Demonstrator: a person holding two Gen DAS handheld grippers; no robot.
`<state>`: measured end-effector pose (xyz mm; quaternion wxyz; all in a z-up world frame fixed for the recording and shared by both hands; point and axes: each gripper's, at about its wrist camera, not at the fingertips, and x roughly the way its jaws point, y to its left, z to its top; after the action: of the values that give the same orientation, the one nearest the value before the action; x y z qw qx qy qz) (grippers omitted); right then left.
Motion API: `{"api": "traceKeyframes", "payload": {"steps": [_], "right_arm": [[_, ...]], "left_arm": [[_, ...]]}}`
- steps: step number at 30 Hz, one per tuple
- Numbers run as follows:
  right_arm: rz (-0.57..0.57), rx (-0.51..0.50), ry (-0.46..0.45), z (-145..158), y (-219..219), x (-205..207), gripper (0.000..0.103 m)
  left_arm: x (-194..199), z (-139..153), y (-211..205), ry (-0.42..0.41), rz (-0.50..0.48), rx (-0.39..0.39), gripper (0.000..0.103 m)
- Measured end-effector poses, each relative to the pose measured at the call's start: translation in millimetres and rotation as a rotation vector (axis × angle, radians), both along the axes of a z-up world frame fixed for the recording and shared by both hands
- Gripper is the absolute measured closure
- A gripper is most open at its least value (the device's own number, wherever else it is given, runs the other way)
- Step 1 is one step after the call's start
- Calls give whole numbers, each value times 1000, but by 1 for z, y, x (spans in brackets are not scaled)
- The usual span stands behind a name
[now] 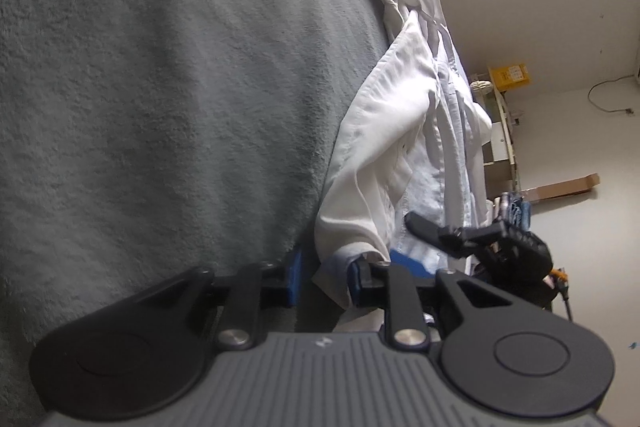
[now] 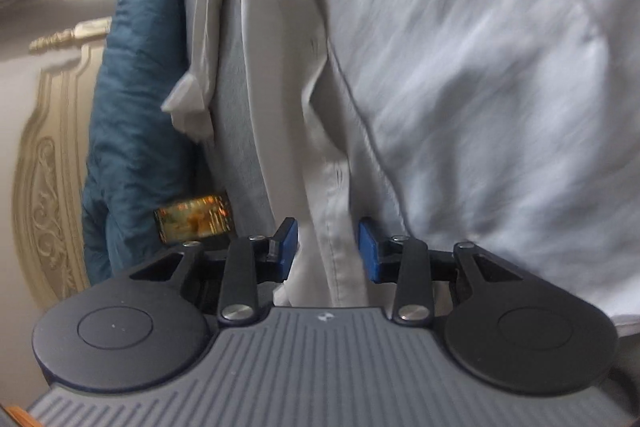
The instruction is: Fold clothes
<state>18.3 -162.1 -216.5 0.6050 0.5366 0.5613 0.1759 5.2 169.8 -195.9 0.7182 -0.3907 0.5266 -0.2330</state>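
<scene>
A white shirt lies crumpled along the edge of a grey blanket. My left gripper sits low at the shirt's near end. Its blue pads stand apart, and a fold of cloth hangs loosely in the gap. A black finger of the right gripper rests over the shirt just beyond. In the right wrist view the shirt fills the frame, blurred. My right gripper is open, with the button strip running between its pads.
A teal garment lies left of the shirt, with a small orange-gold object beside it. A carved cream headboard stands further left. Past the bed's edge are a pale floor, a long cardboard box and a yellow item.
</scene>
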Motion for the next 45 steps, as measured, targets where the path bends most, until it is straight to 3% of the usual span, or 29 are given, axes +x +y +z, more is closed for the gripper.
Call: {"api": "traceKeyframes", "payload": {"steps": [2,4,6,8,13,16,21,28,32,40,45], "right_arm": [[21,-2,-2,0,1,-2,76],[31,-21,-22,3,4,-3,94],[21,-37,-67,14,-2,-5,99],[8,-56,-126,30,-9,-5,100],[-42,-173,-261,78,-52,-3,100],[-58,-252,-277,86,-75,0,100],[-50,-355,-262,70,-91,4,100],[-65,-415,-291,59,-109,0,100],[-73,-453,-291,55,-116,-4,100],[-115,-486,-289,48,-131,-10,97],[-211,-422,-265,54,-151,-21,95]], "left_arm": [[0,-1,0,-5,-4,-3,79],[-1,1,-1,-18,-16,6,79],[-1,7,-5,-51,-45,33,74],[-3,19,-12,-118,-98,87,62],[-12,46,-39,-281,-235,263,51],[-16,53,-54,-331,-286,343,50],[-29,58,-78,-413,-377,442,50],[-47,54,-104,-531,-477,551,56],[-43,50,-105,-501,-473,527,56],[-14,41,-75,-317,-351,279,56],[-9,38,-81,-332,-352,315,59]]}}
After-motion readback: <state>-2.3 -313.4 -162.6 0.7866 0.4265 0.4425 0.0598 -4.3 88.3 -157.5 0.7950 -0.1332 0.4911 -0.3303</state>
